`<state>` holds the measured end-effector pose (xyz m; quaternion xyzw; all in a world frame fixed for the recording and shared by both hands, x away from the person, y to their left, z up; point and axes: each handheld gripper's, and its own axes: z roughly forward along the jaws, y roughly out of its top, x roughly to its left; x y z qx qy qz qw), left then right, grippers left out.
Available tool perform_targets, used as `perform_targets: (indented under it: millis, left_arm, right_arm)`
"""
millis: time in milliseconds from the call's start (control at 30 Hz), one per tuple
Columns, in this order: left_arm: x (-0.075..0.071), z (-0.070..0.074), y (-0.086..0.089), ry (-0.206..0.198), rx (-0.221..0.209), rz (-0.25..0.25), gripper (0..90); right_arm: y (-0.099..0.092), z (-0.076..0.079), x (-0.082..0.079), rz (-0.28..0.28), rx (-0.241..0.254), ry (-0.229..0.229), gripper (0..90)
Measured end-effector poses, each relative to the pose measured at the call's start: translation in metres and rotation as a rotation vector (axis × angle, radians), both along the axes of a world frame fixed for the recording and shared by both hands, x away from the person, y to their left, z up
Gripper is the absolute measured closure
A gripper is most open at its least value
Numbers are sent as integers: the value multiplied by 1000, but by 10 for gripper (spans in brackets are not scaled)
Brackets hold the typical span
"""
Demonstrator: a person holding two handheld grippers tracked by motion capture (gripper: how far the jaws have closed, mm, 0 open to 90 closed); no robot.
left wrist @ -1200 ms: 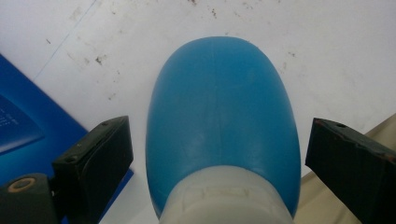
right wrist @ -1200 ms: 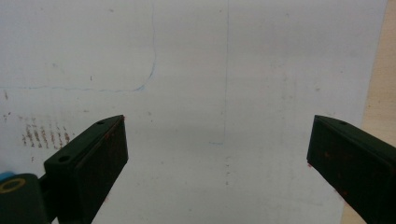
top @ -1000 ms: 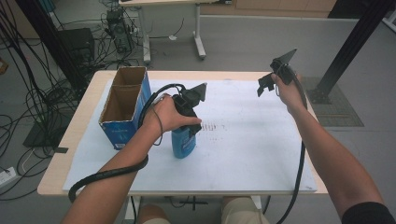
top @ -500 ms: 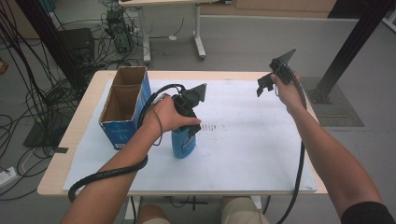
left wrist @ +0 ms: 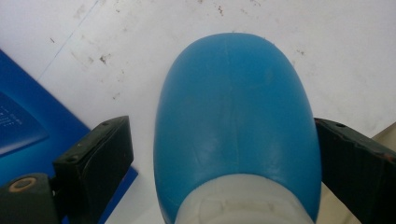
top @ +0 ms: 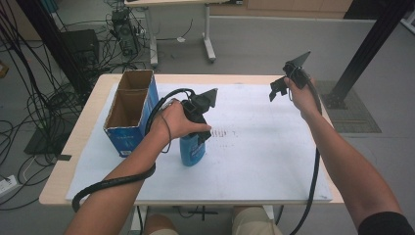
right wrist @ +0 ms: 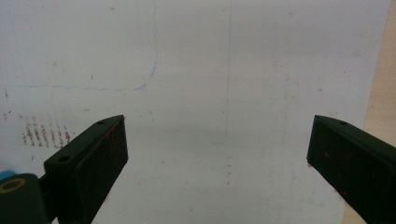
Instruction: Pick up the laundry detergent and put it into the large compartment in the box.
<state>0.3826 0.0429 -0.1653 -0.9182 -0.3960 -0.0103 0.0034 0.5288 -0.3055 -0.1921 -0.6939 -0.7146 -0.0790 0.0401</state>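
Blue plastic bottle with a white cap (top: 192, 150) stands upright on the white sheet covering the wooden table (top: 274, 147), just beside the open blue cardboard box (top: 128, 113) at the table's left. Left gripper (top: 199, 128) comes down over the bottle top; in the left gripper view its jaws stand apart either side of the bottle (left wrist: 236, 126), right jaw at the bottle's wall, left jaw with a gap. Right gripper (top: 280, 88) held in the air well apart, near the far right of the sheet, jaws wide apart with nothing between them.

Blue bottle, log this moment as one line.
left gripper: open around blue bottle | bottle: upright beside cardboard box | right gripper: open, empty
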Motion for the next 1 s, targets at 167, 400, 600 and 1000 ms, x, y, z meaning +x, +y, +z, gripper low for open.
perform_targets:
  millis: [167,400,600,1000]
  left_arm:
    - [0,0,1,-1,0,4,81]
    - [0,2,1,-4,2,1,81]
    - [0,1,0,-5,3,7,82]
    - [-1,1,3,-6,0,10,81]
  right_arm:
    - [0,-1,0,-2,1,-1,52]
    - [0,-1,2,3,2,3,52]
    - [-2,-1,1,0,3,2,51]
    - [1,-2,2,-1,2,2,52]
